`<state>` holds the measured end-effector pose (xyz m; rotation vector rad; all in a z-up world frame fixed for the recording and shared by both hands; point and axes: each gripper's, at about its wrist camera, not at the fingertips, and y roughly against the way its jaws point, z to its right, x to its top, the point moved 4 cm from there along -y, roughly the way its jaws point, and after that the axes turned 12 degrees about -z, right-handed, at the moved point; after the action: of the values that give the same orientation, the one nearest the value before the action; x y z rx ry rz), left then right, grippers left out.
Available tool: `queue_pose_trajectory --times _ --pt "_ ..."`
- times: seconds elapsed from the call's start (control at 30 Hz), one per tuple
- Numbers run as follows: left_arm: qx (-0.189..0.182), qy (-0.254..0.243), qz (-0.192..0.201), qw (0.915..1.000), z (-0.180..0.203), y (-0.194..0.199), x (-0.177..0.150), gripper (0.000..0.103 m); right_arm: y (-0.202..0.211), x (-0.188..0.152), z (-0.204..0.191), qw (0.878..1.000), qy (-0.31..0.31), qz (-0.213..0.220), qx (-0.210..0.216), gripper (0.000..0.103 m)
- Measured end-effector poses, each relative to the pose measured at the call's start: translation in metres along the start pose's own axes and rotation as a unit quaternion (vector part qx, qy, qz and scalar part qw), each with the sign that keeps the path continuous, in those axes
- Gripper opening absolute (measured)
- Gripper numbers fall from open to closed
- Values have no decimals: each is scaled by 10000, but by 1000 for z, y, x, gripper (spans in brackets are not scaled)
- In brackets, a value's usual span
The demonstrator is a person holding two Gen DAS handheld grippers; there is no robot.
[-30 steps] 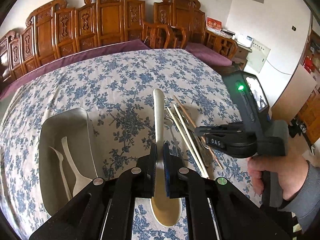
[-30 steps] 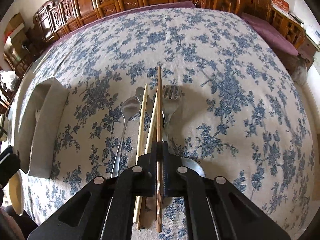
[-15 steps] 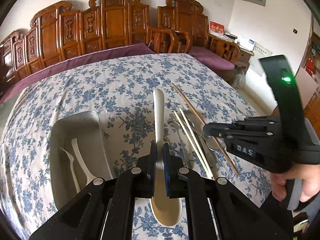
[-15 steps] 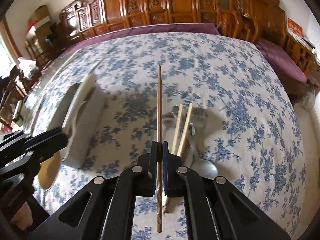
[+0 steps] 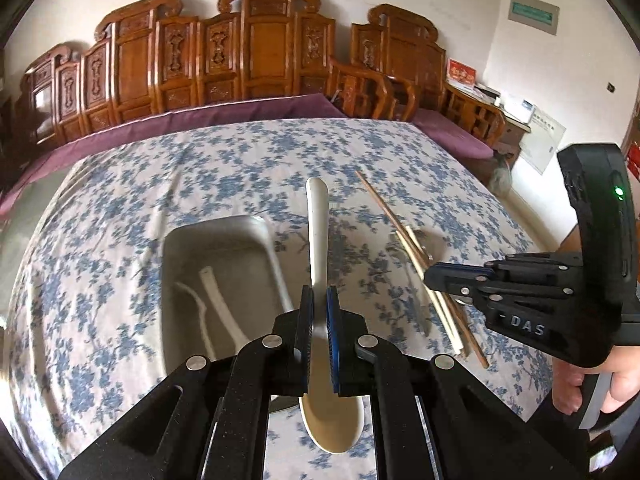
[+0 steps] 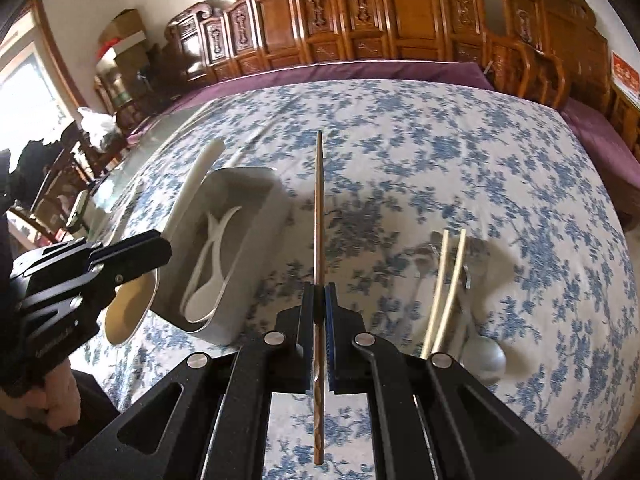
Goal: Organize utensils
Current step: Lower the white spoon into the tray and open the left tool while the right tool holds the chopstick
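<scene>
- Both grippers have swung left toward the tray [image 5: 218, 236] since a second ago; the brown chopstick [image 6: 319, 216], then low over the pile, is now lifted clear of it.
- Left gripper [image 5: 319, 322]: jaws pinching the cream spoon [image 5: 318, 264] by its handle, bowl hanging near you, handle pointing far. It hangs over the tray's right rim, not yet inside.
- Right gripper [image 6: 319, 322]: jaws pressed on the chopstick well back from its tip, so a long length sticks out beyond the jaws. Expect it to pivot or slip if the tip touches the tray wall.
- Tray already holds two white spoons [image 6: 212, 248]. Drop the cream one carelessly and, I judge, it may land across them or tip over the rim.
- You are bringing both grippers to one tray; they are near each other and could collide. Go one at a time.
- Left on the cloth [image 6: 440, 140], right side: two pale chopsticks [image 6: 446, 280] lying across a metal spoon [image 6: 482, 354] and fork [image 6: 474, 256].
- View is motion-blurred; slow down before release.
</scene>
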<state>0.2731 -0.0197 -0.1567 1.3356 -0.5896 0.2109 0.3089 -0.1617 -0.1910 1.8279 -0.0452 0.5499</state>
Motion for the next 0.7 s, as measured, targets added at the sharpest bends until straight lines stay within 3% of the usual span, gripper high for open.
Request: queue_pose_trajectory --times 0.23,0.7 --pt "78 231 -7 9997 -31 -2 2 6 -5 6 -21 9997 212 32 145 6" --pt "24 621 -481 9969 -73 -43 -5 6 -22 21 -53 9982 445 43 405 7"
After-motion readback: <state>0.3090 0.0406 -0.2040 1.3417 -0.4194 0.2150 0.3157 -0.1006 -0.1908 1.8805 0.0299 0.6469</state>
